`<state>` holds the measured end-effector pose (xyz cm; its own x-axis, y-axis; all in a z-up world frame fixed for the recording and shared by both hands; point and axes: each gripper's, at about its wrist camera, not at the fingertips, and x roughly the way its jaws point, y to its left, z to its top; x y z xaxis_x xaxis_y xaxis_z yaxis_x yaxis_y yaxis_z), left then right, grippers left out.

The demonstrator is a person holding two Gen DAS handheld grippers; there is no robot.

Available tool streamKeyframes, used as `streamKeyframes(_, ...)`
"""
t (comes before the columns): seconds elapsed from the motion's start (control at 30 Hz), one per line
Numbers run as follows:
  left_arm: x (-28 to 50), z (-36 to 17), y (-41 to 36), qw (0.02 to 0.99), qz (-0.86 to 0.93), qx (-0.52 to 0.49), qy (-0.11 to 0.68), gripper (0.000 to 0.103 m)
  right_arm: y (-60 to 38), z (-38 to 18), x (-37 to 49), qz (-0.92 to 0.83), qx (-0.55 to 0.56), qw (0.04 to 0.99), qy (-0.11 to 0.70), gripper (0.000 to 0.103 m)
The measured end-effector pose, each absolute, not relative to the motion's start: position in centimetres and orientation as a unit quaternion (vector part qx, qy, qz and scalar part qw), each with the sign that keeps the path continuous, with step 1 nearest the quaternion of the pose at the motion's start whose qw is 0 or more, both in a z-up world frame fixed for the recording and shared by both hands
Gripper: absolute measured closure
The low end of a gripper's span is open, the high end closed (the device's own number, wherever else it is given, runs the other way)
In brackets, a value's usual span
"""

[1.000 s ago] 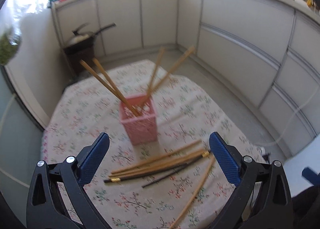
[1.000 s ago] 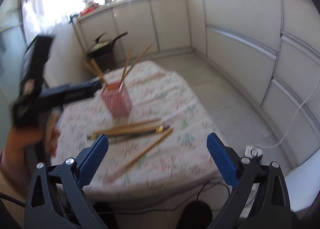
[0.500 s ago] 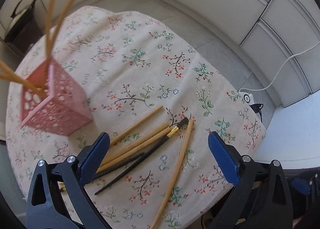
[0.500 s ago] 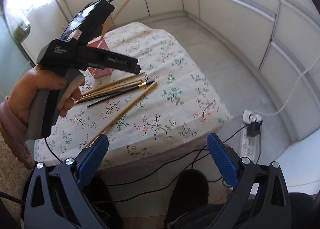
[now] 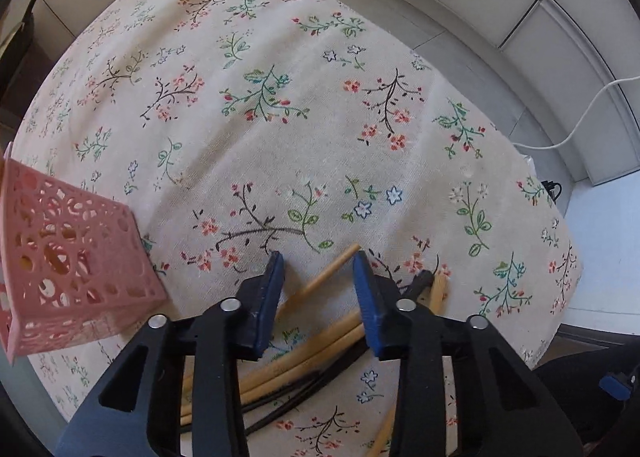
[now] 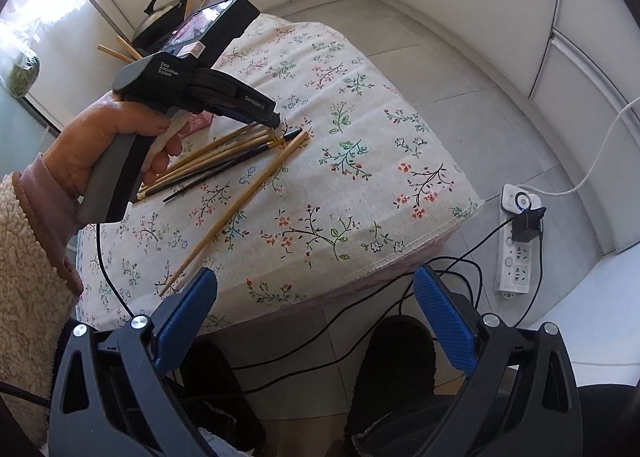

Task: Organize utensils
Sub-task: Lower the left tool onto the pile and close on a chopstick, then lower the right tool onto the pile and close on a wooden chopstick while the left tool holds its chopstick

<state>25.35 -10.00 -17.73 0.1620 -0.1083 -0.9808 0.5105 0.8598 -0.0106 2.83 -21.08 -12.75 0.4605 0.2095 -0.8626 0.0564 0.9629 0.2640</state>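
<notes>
Several wooden and black chopsticks (image 5: 320,341) lie bunched on the floral tablecloth (image 5: 280,117); they also show in the right wrist view (image 6: 224,161). My left gripper (image 5: 318,269) is low over them, its jaws half closed on either side of one wooden chopstick (image 5: 324,277), with a gap on each side. A pink perforated holder (image 5: 68,269) stands to its left with chopsticks in it. My right gripper (image 6: 316,297) is open and empty, held off the table's near edge. One long chopstick (image 6: 236,205) lies apart.
The table edge (image 6: 360,269) drops to a tiled floor with a power strip (image 6: 518,241) and black cables (image 6: 360,337). White cabinets line the back. A pan (image 6: 160,17) sits behind the table.
My left gripper has dropped down onto the chopstick bunch and its jaws have narrowed around one wooden chopstick. The right gripper has stayed back off the table edge.
</notes>
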Motion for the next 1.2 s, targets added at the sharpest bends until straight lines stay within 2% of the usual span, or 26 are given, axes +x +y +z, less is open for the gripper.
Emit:
streamKeyframes(0.07, 25.5, -17.8, -9.8, 0.746, -0.208, 0.164, 0.611, 0.079, -21.1, -12.9, 2.9, 0.042, 0.130, 0.844, 0.519, 0.007)
streamKeyframes(0.23, 25.1, -17.9, -8.9, 0.754, -0.221, 0.166, 0.596, 0.085, -21.3, -13.5, 3.3, 0.030, 0.137, 0.835, 0.532, 0.007)
streamKeyframes(0.37, 23.7, -16.8, -8.0, 0.780, -0.225, 0.195, 0.550, 0.091, -21.4, -13.9, 3.7, 0.026, 0.154, 0.824, 0.545, 0.007)
streamKeyframes(0.83, 14.1, -4.8, -2.1, 0.868, -0.241, 0.166, 0.401, 0.093, -20.9, -14.8, 11.6, -0.014, 0.260, 0.771, 0.581, 0.007)
streamKeyframes(0.93, 11.3, -2.9, -0.3, 0.881, -0.235, 0.152, 0.382, 0.093, -20.4, -16.3, 14.1, -0.023, 0.285, 0.746, 0.601, 0.015)
streamKeyframes(1.0, 9.6, -2.1, 0.7, 0.889, -0.232, 0.143, 0.369, 0.093, -20.1, -17.4, 15.4, -0.033, 0.295, 0.730, 0.615, 0.025)
streamKeyframes(1.1, 7.8, -1.4, 1.7, 0.897, -0.233, 0.129, 0.352, 0.094, -20.0, -19.1, 16.7, -0.043, 0.312, 0.705, 0.635, 0.034)
streamKeyframes(1.2, 7.4, -0.9, 2.6, 0.903, -0.236, 0.113, 0.342, 0.094, -20.2, -19.9, 17.3, -0.057, 0.317, 0.700, 0.638, 0.036)
